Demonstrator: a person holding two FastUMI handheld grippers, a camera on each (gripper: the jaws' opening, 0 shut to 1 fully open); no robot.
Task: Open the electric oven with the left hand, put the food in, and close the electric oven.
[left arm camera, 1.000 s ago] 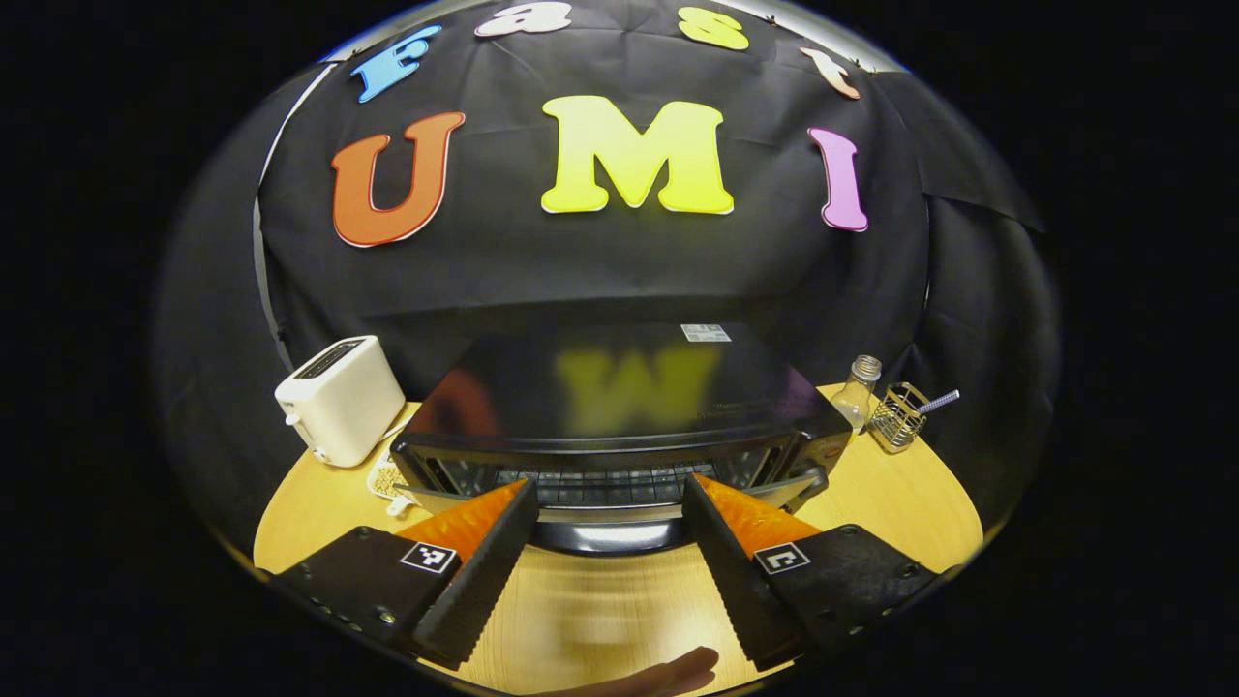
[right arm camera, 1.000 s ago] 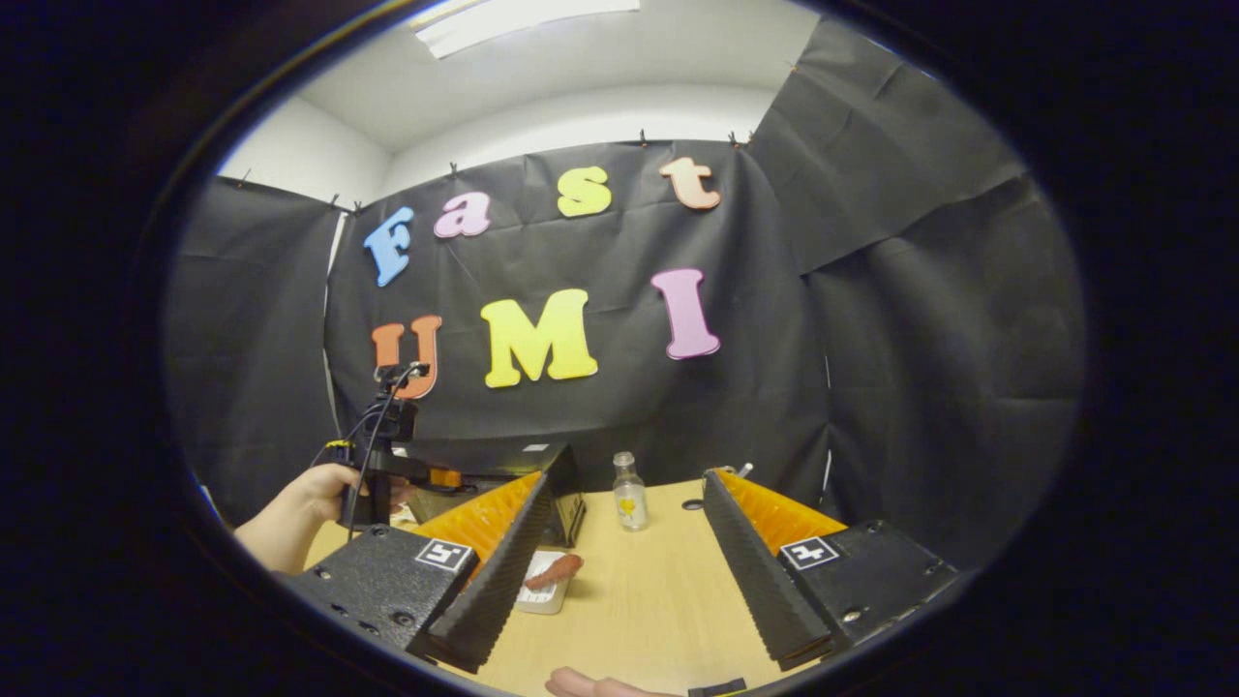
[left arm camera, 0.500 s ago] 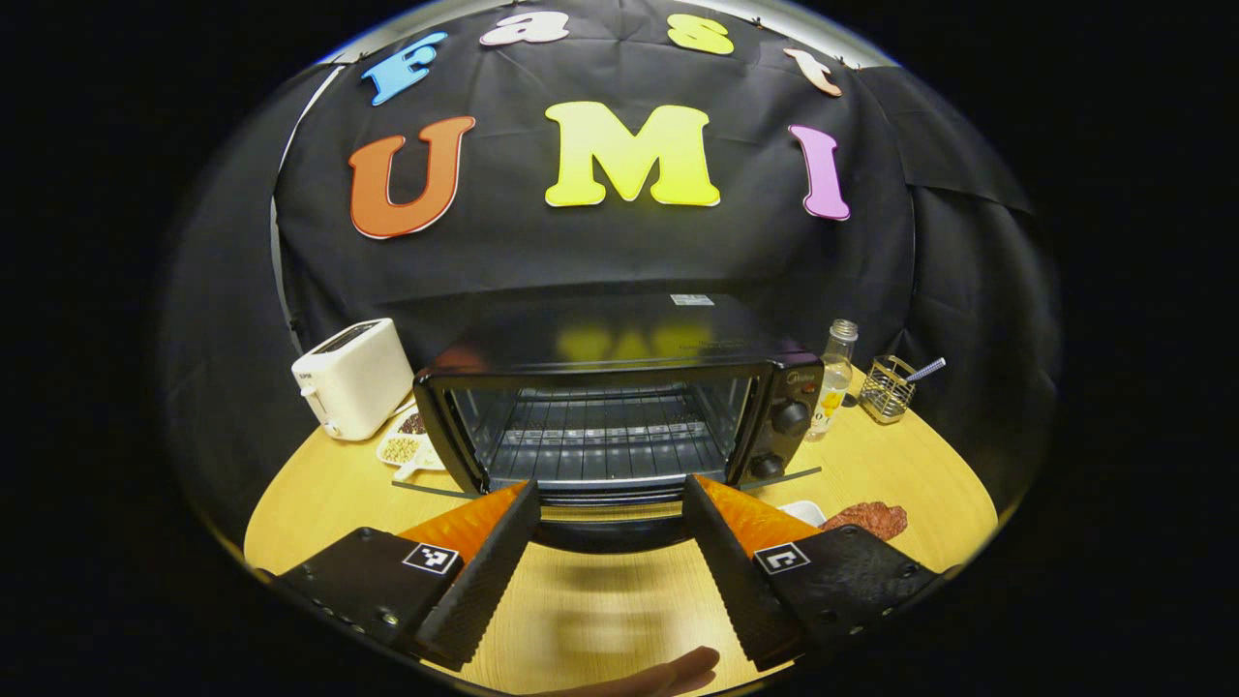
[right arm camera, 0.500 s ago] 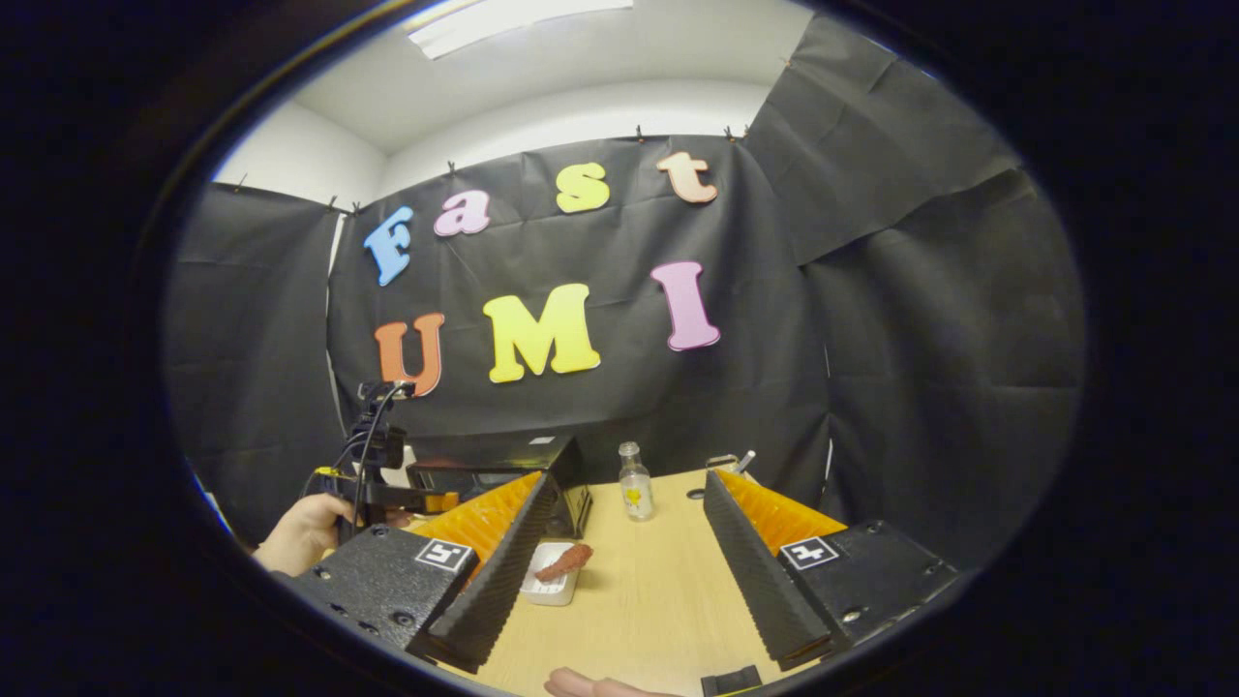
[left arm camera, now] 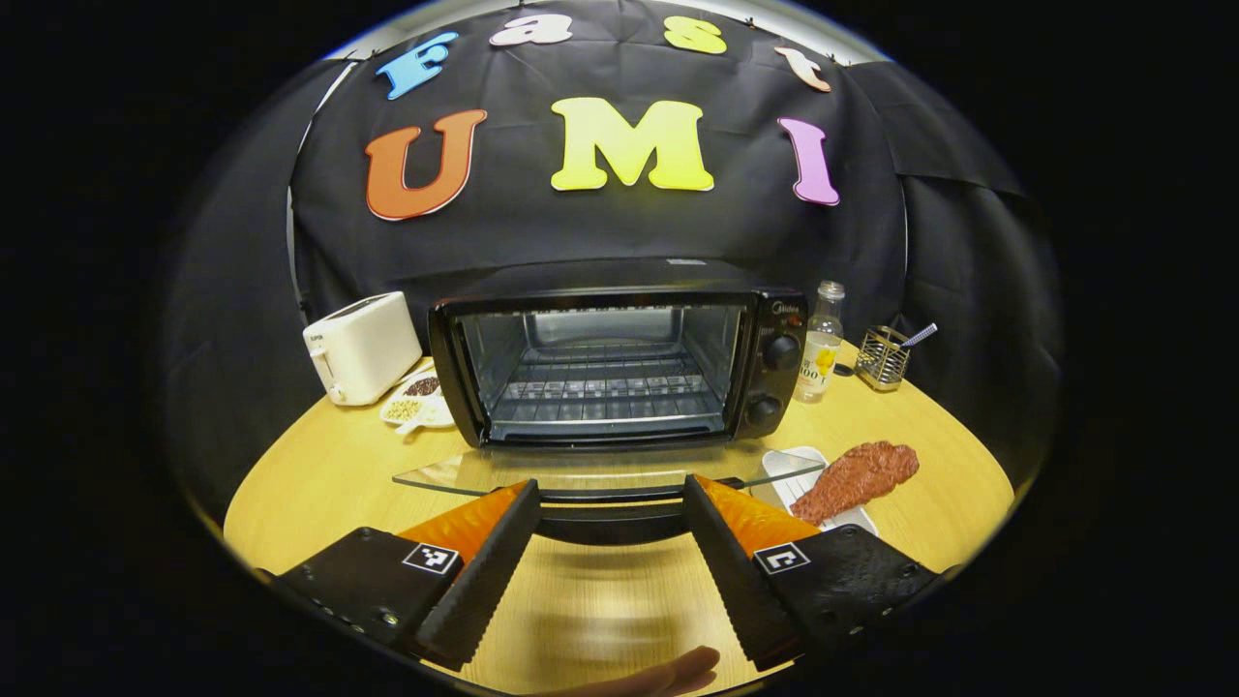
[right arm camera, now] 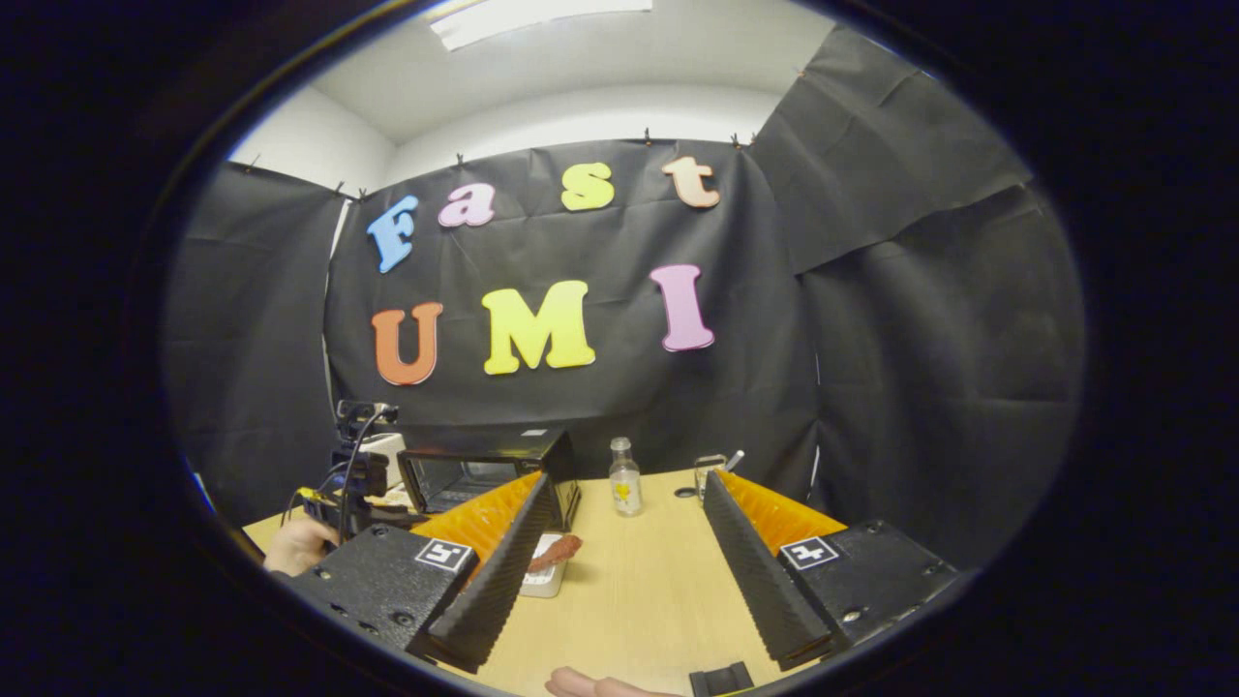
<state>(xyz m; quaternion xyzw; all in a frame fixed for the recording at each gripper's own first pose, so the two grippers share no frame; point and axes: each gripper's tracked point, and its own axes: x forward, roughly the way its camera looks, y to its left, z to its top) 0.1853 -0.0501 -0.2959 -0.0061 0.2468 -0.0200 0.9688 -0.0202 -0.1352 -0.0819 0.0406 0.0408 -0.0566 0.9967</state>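
Observation:
The black electric oven [left arm camera: 619, 358] stands at the middle of the round wooden table, its wire rack bare. Its glass door [left arm camera: 600, 472] lies folded down, almost flat. The door's dark handle [left arm camera: 605, 518] sits between the fingers of my left gripper [left arm camera: 610, 484], which stand wide apart. A reddish-brown piece of food [left arm camera: 857, 472] rests on a white tray [left arm camera: 796, 467] right of the door. In the right gripper view the food [right arm camera: 554, 552] lies just beyond the left fingertip of my open right gripper [right arm camera: 629, 479], and the oven [right arm camera: 484, 469] and a hand [right arm camera: 295, 544] holding the left gripper [right arm camera: 353, 474] are farther left.
A white toaster [left arm camera: 363, 347] and small dishes of beans [left arm camera: 416, 402] stand left of the oven. A clear bottle [left arm camera: 821, 341] and a wire holder [left arm camera: 883, 356] stand to its right. Bare tabletop [left arm camera: 319, 465] lies in front.
The oven door has swung from part open down to nearly flat as my left gripper pulled back and lower with the handle between its fingers. The right gripper barely moved.

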